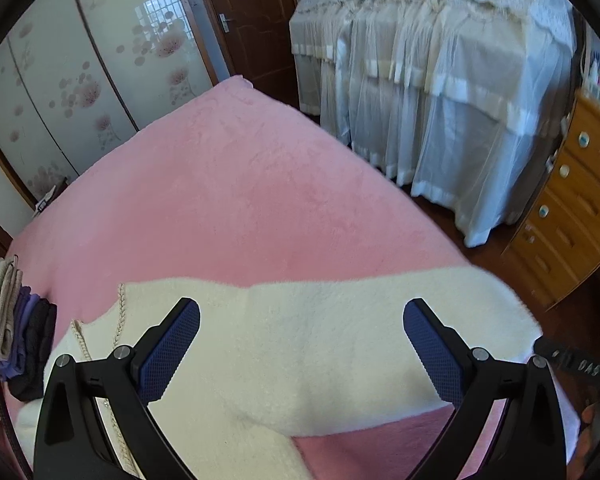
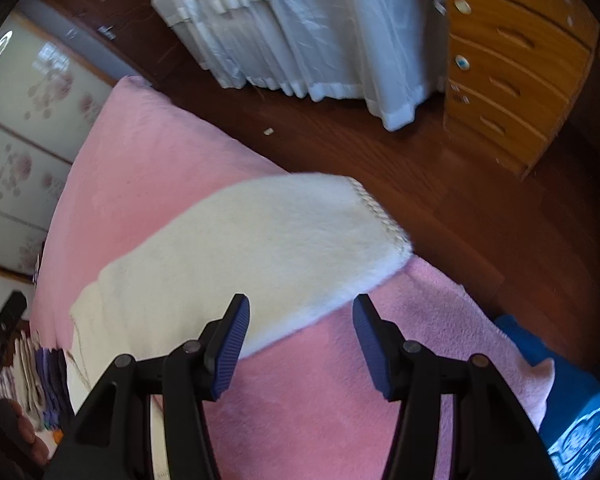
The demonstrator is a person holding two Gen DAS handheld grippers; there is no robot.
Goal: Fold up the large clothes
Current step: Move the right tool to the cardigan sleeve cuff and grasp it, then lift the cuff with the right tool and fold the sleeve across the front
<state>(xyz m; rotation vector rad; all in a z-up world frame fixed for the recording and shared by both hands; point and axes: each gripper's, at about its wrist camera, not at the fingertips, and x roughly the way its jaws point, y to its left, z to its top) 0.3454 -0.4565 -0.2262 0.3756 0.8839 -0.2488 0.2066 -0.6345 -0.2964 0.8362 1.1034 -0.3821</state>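
A fluffy cream-white garment (image 1: 300,344) lies spread on the pink bed cover (image 1: 228,184), with braided trim at its left edge. One sleeve stretches right toward the bed's edge (image 2: 284,240), ending in a crocheted cuff (image 2: 384,216). My left gripper (image 1: 300,344) is open and empty, hovering over the garment's middle. My right gripper (image 2: 300,340) is open and empty, its fingertips just above the sleeve's near edge and the pink cover (image 2: 340,400).
A stack of folded clothes (image 1: 24,332) sits at the bed's left edge. Beyond the bed are a white-draped bed (image 1: 440,92), a wooden drawer chest (image 1: 572,208), a floral wardrobe (image 1: 80,80) and dark wood floor (image 2: 460,184). A blue box (image 2: 572,420) stands at the right.
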